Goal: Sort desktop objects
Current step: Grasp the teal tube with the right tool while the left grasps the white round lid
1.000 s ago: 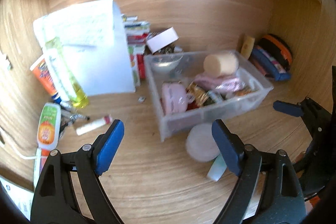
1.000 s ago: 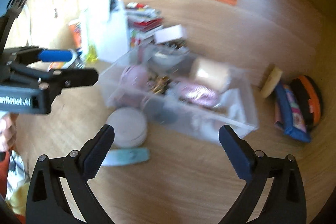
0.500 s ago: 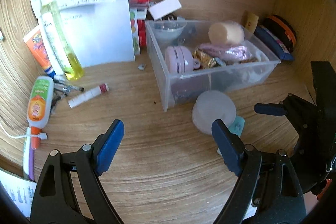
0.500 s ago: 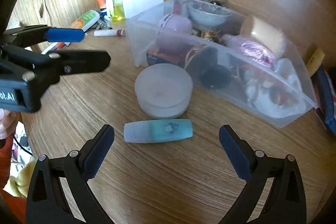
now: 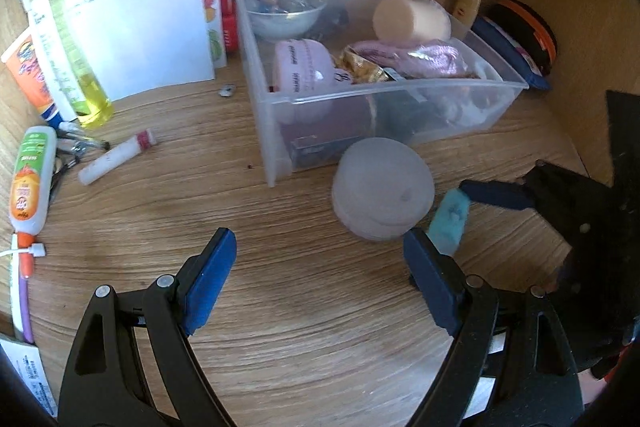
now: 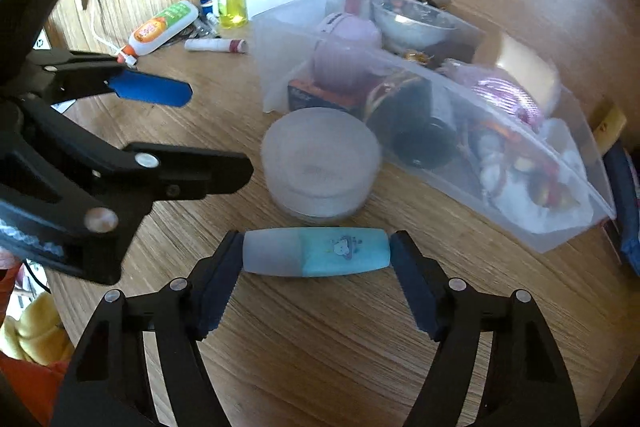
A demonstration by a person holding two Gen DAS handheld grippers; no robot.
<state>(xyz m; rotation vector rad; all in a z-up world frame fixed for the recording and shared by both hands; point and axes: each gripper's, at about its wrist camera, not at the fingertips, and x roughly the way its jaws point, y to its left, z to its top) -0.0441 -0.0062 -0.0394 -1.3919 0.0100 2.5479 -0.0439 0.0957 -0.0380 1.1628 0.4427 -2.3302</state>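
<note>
Right gripper [image 6: 316, 259] down on the wooden worktop [image 6: 360, 347], near its front edge. Its jaws have just been closing around the small teal-and-frosted capsule-shaped bottle [image 6: 316, 257], which lies crosswise between them; both pads sit at the bottle's ends. Contact looks made, though I can't tell how firm the grip is, and the bottle is not lifted yet.

Left gripper [image 5: 320, 291] hangs wide open over bare worktop, nothing between its jaws. The round frosted plastic jar [image 5: 382, 199] stands just ahead of it, touching or nearly touching the front wall of the clear plastic bin [image 5: 380, 99].

Progress, as I judge it: the bin already holds a good load, including a pink tub, a cream roll and a small bowl. Still loose: bottle, jar, a white lip-balm stick [image 5: 116, 157], an orange-and-green tube [image 5: 30, 183] and a yellow liquid bottle [image 5: 76, 59] toward the left edge.

Hard to read: lower bin contents blur through the wall; the dark items in the far right corner are cut off.
</note>
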